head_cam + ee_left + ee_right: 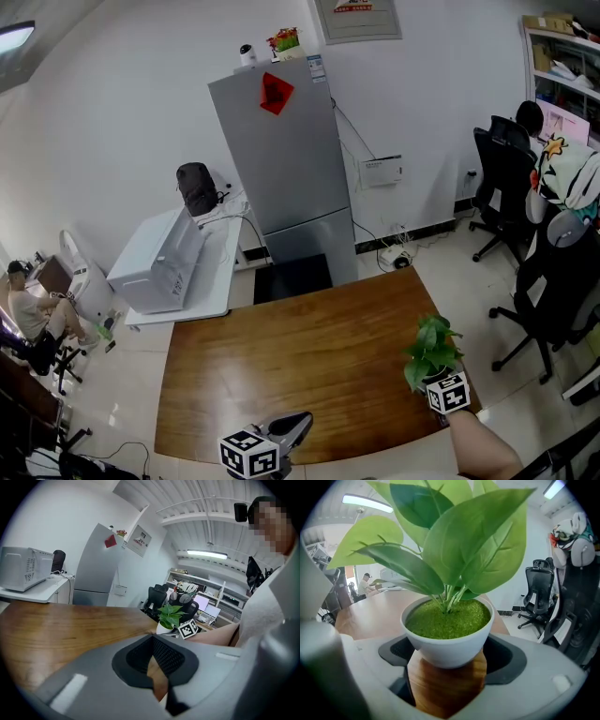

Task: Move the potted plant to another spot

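The potted plant [431, 352], green leaves in a white pot, stands near the right end of the wooden table [309, 356], close to its front edge. My right gripper [434, 377] reaches it from the near side. In the right gripper view the pot [447, 634] fills the gap between the black pads and the right gripper [447, 656] is shut on it. My left gripper [298, 424] sits at the table's front edge, left of centre, well apart from the plant. Its jaws meet at the tips, so the left gripper [152, 641] is shut and holds nothing. The plant [169, 616] shows beyond it.
Behind the table stands a grey fridge [281, 159], with a microwave [159, 262] on a white side table to its left. Black office chairs [553, 281] stand on the right. A person [28, 309] sits at far left.
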